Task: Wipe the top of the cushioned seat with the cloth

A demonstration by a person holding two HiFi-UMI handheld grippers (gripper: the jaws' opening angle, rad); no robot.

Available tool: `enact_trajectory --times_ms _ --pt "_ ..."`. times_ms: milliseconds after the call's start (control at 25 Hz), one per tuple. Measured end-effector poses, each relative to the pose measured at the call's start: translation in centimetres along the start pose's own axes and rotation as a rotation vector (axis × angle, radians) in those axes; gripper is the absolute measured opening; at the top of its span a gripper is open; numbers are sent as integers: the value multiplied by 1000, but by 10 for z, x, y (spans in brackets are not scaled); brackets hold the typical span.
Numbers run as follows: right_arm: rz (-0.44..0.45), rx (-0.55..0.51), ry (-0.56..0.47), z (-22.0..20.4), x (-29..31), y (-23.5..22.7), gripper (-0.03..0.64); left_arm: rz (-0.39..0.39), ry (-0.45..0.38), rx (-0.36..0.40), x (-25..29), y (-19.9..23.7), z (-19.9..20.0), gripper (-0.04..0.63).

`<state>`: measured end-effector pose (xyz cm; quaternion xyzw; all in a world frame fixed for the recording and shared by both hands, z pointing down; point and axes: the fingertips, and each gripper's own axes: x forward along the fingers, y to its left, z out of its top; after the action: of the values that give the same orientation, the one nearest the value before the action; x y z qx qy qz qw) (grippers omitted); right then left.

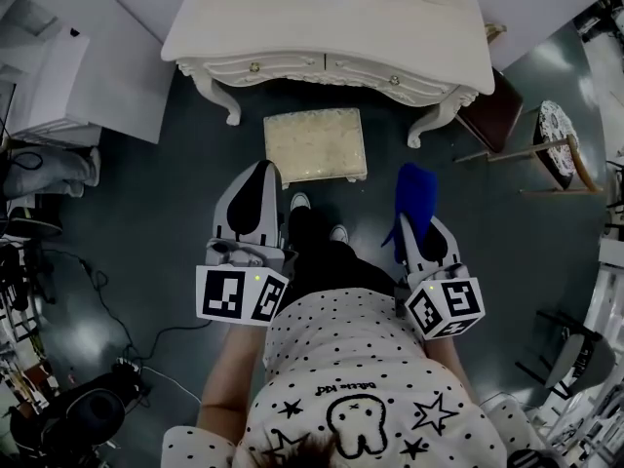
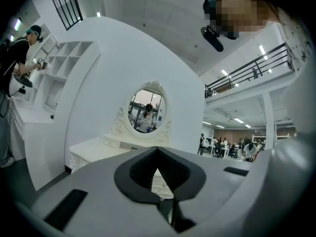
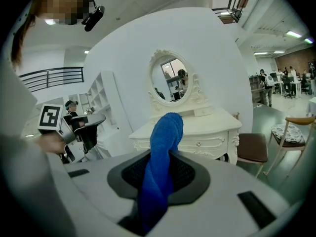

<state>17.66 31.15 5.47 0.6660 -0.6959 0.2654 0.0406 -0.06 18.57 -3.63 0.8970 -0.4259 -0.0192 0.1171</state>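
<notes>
Between right hand-held gripper [image 3: 159,179] jaws, cloth [image 3: 166,132]

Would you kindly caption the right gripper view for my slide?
Right gripper clamps a blue cloth, facing the white dressing table and oval mirror.

The left gripper [image 2: 158,151] fills the bottom of the frame, its grey jaws drawn together at the tips with nothing held between them. Beyond them, at the centre, an oval mirror [image 2: 147,110] in a carved white frame stands on a white surface [image 2: 96,149]. A white shelf unit [image 2: 61,70] sits at the upper left, with a person [image 2: 15,58] beside it at the left edge. A railing [image 2: 252,70] crosses the upper right.
</notes>
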Motion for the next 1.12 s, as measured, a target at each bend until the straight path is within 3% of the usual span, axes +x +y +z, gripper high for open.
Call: enact_trajectory --times_ms 320,720,1120 --pt "-24 21 53 4 50 18 89 -22 49 8 39 56 -6 -3" --pt "-97 41 40 33 121 45 89 -36 83 13 95 149 -2 -3" --pt "-176 47 113 11 147 36 89 -70 167 -29 121 179 -44 -3"
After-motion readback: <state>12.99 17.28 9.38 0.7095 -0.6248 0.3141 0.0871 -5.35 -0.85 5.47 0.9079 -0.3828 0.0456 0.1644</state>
